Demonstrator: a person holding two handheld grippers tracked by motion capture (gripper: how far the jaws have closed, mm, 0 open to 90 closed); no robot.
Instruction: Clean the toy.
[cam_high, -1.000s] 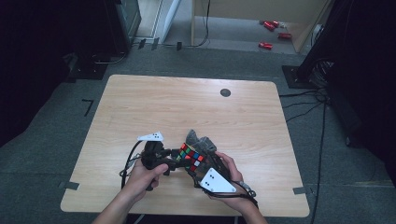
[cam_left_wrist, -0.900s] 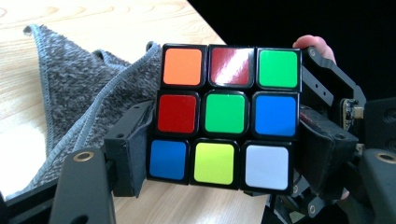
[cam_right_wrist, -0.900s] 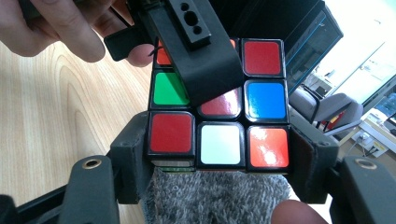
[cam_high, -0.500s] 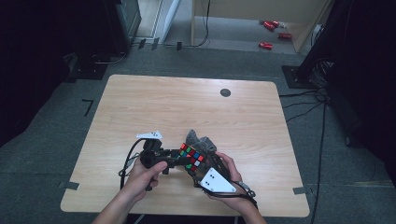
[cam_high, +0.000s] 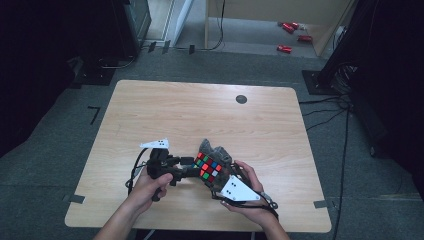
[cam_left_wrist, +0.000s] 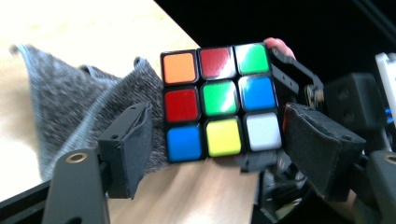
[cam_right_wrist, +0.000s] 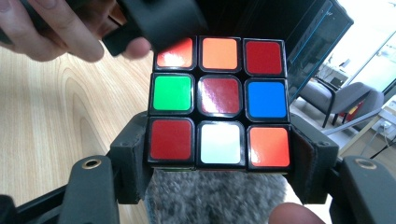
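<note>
My right tongs (cam_right_wrist: 219, 163) hold the puzzle cube (cam_high: 209, 167) by its bottom layer, both pads pressed on its sides. The cube is above the grey cloth (cam_left_wrist: 70, 112), near the front edge of the table (cam_high: 200, 110). My left tongs (cam_left_wrist: 217, 140) have just been opening; their pads stand beside the cube without pressing.

High view: dim, soft focus; floor and surroundings fall to near black at 3 and 9 o'clock, brighter strip at 12. Table (cam_high: 200, 115) evenly lit, weak shadows. Left gripper view: tabletop blown out white at 10 o'clock, glare on the Rubik's cube (cam_left_wrist: 217, 102) stickers, near jaws blurred. Right gripper view: window glow at 2 o'clock, sheen on cube's centre tile.
</note>
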